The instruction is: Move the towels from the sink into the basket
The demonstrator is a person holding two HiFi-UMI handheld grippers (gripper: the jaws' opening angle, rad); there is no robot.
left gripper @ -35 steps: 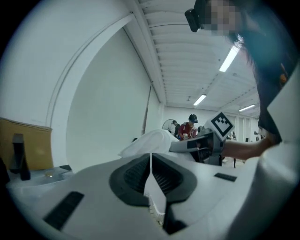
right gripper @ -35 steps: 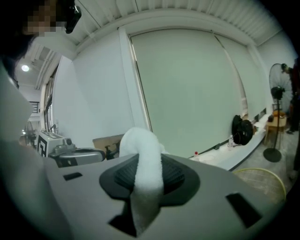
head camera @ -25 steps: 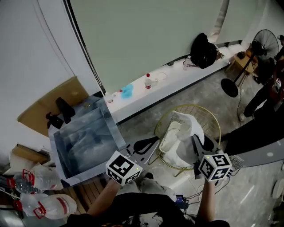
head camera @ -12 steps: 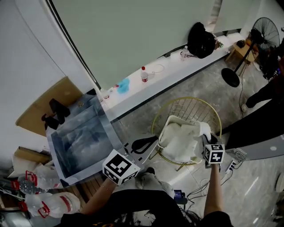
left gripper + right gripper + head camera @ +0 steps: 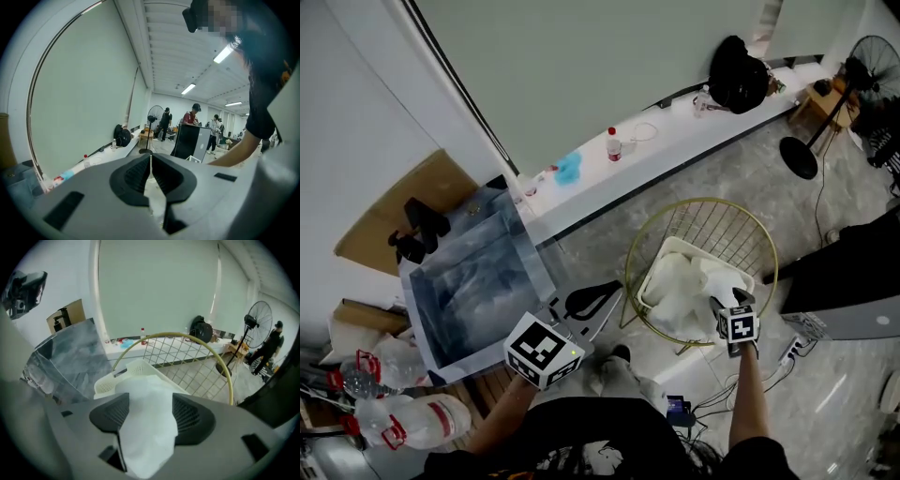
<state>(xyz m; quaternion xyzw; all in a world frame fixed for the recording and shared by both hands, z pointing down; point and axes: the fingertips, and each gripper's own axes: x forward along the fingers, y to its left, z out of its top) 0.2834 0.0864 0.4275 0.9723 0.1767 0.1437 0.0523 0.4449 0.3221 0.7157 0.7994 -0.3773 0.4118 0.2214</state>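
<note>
A white towel (image 5: 147,427) lies between the jaws of my right gripper (image 5: 149,411). Those jaws have just been opening and stand wide apart, their pads off the cloth. The towel rests on the heap of white towels (image 5: 680,291) in the white plastic basket (image 5: 117,376), which sits inside a round gold wire frame (image 5: 750,239). In the head view my right gripper (image 5: 722,302) points steeply down at the basket's near edge. The steel sink (image 5: 478,291) stands to the left. Between sink and basket, my left gripper (image 5: 591,305) is held level, its pads (image 5: 140,171) together and empty.
A white ledge (image 5: 675,155) along the wall carries a bottle (image 5: 614,145) and a black bag (image 5: 741,75). A standing fan (image 5: 862,84) is at the far right, a dark case (image 5: 853,272) beside the basket. Water jugs (image 5: 403,422) lie at bottom left. Several people (image 5: 192,117) stand far off.
My right gripper came down with the white towel from above the basket onto the heap, and its jaws have opened. The left gripper stayed almost where it was.
</note>
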